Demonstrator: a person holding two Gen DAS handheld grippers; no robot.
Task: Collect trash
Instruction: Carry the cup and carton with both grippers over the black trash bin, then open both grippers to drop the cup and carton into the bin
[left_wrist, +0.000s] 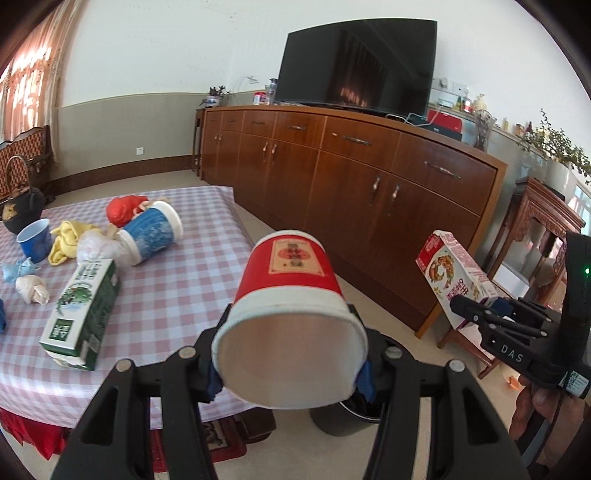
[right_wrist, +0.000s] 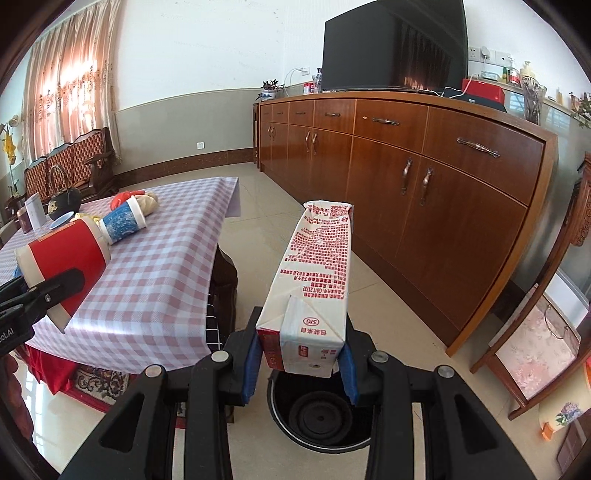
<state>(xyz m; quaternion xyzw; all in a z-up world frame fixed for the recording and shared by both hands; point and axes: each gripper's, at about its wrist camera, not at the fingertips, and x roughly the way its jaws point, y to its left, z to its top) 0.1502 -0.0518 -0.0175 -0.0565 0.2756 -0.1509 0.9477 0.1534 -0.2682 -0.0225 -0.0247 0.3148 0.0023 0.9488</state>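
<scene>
We're in a home living room here. A long, curved brown wooden sideboard (right_wrist: 402, 155) with metal handles runs along the wall, and a large black flat-screen television (left_wrist: 354, 66) stands on top of it. Peach embroidered curtains (right_wrist: 70, 85) glow with daylight at the window, with dark carved wooden seats with patterned red backs (right_wrist: 70, 155) beneath. Closer in, there's a table under a pink-and-white checked cloth (right_wrist: 155, 258) on a pale tiled floor (right_wrist: 266, 192).
</scene>
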